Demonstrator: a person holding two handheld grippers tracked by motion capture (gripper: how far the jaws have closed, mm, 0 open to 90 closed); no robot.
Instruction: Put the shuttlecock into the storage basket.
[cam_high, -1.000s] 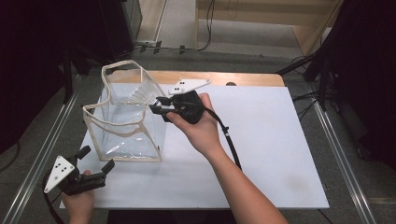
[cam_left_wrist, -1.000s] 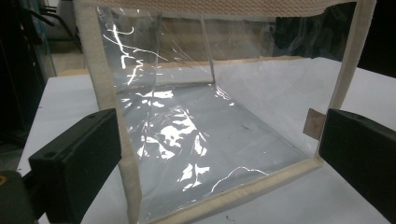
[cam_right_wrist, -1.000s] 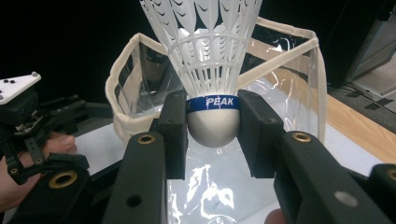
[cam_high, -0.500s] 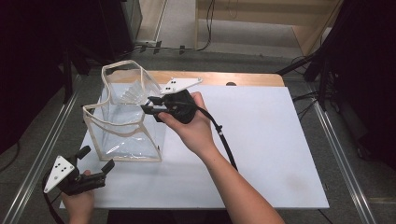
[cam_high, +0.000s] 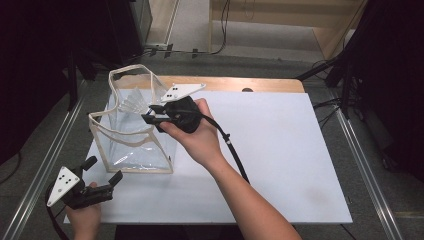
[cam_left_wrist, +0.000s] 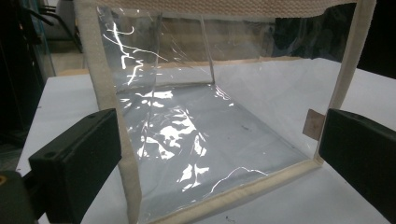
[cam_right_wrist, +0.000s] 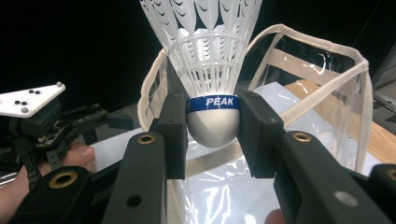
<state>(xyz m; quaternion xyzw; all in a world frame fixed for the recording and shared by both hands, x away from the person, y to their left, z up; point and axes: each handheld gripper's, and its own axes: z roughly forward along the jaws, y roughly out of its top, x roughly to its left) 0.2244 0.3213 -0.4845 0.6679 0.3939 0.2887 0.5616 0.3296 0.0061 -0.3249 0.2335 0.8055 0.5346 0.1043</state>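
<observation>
- The right gripper has the shuttlecock clamped by its rounded cork, one pad on each side just under the blue band, feathers fanning away from the fingertips.
- In the high view that gripper hangs over the open top of the clear bag, with the shuttlecock sticking out past the fingertips and over the bag's mouth (looks like it's above the rim rather than down inside, hard to be sure through the plastic).
- So pickup is done and the carry is pretty much done too. I'd say what's left is lowering it in, letting go and pulling out.
- The left gripper sits near the bag's front bottom corner, fingers apart and clamped on nothing. From its own view the bag stands between the two pads without touching them, so it isn't steadying the bag yet.
</observation>
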